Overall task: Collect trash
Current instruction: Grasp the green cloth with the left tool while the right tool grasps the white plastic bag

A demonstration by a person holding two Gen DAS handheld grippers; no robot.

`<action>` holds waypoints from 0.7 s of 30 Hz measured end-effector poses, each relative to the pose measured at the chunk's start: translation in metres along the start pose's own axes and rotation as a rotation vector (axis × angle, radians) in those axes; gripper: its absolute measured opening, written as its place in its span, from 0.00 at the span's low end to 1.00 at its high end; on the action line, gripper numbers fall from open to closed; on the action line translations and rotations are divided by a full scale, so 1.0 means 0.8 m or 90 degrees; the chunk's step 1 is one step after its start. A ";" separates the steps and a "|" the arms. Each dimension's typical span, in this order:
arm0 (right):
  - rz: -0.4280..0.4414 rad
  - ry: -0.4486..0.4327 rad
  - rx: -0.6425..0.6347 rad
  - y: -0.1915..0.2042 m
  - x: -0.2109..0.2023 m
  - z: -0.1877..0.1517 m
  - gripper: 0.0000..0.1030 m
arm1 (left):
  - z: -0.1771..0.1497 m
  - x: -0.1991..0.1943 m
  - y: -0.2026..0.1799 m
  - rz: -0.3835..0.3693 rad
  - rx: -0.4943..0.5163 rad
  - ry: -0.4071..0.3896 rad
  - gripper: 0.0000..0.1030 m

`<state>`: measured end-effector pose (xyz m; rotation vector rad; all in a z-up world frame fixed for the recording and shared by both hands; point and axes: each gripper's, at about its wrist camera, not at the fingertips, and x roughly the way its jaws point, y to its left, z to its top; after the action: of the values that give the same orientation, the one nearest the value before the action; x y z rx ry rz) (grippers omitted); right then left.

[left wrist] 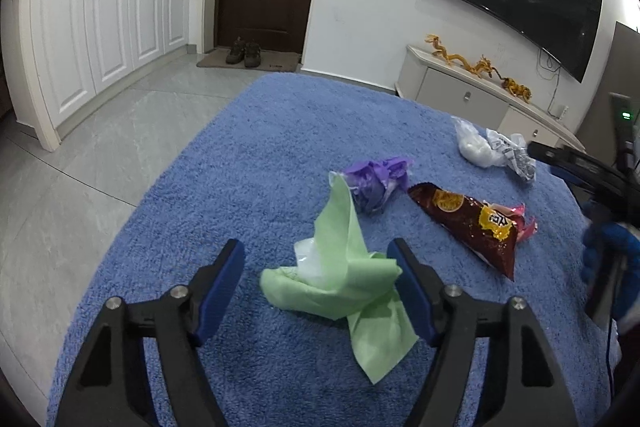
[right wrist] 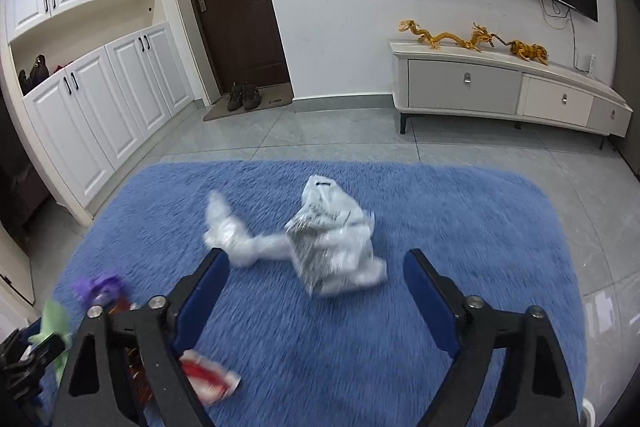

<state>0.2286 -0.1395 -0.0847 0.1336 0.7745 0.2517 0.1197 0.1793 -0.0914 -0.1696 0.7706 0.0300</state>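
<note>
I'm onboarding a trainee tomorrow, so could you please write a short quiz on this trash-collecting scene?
1. True or false: the left gripper is clamped on the green tissue.
2. Which piece lies ahead of the right gripper? A the purple wad; B the white printed wrapper; C the brown snack bag.
3. What do the pieces lie on?

Key
1. False: the tissue lies between open jaws; only the right pad seems to brush it.
2. B.
3. A blue rug.
</note>
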 end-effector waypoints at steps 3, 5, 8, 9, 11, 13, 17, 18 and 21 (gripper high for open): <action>-0.003 0.015 0.009 -0.010 0.022 0.002 0.62 | 0.000 0.003 0.000 -0.011 -0.002 0.010 0.63; -0.001 0.032 0.015 -0.017 0.032 -0.001 0.48 | 0.001 0.007 -0.001 -0.010 0.001 0.021 0.61; 0.007 0.037 0.023 -0.026 0.027 -0.004 0.40 | 0.001 0.009 -0.005 -0.009 0.006 0.027 0.61; 0.004 0.036 0.017 -0.026 0.022 -0.006 0.39 | 0.002 0.011 -0.004 -0.010 0.007 0.027 0.60; 0.005 0.036 0.011 -0.028 0.012 -0.013 0.36 | 0.002 0.009 -0.004 -0.018 0.009 0.026 0.55; 0.003 0.035 0.012 -0.032 -0.005 -0.024 0.34 | 0.003 0.008 -0.005 -0.024 0.013 0.023 0.49; 0.010 0.028 0.034 -0.038 -0.050 -0.050 0.33 | 0.000 0.001 -0.012 -0.060 0.031 0.010 0.27; 0.011 0.027 0.036 -0.038 -0.056 -0.053 0.33 | 0.000 -0.002 -0.014 -0.067 0.033 0.005 0.25; 0.016 0.022 0.053 -0.040 -0.093 -0.075 0.33 | -0.003 -0.009 -0.015 -0.086 0.030 0.001 0.22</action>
<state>0.1407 -0.1891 -0.0841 0.2184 0.8188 0.2459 0.1140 0.1673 -0.0866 -0.1762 0.7590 -0.1163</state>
